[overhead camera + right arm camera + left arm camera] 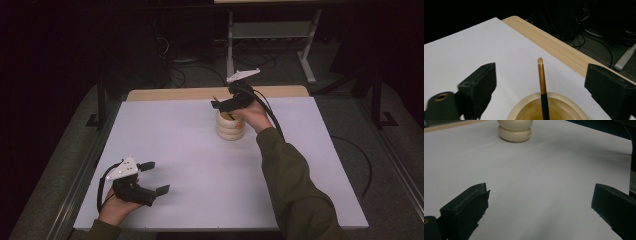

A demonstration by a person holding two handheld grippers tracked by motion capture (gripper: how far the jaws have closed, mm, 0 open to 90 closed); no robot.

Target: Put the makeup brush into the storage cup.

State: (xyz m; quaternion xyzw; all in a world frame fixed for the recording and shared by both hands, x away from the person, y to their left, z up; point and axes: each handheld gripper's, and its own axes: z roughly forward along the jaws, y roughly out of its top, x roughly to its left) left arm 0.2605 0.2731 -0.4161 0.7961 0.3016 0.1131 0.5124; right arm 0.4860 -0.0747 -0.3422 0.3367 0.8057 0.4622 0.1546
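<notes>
Near the far edge of the white table [175,150], a pencil [542,80] stands in a cream holder [229,127]; the right gripper [227,102] above is released, the left gripper [152,178] spread near the front left corner.

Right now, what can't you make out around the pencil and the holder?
- Pencil: lower end hidden inside the cream holder, right gripper view.
- Holder's top: cut off by the upper edge, left gripper view.
- High view: the right gripper covers the holder's mouth; the pencil is too small to read.
</notes>
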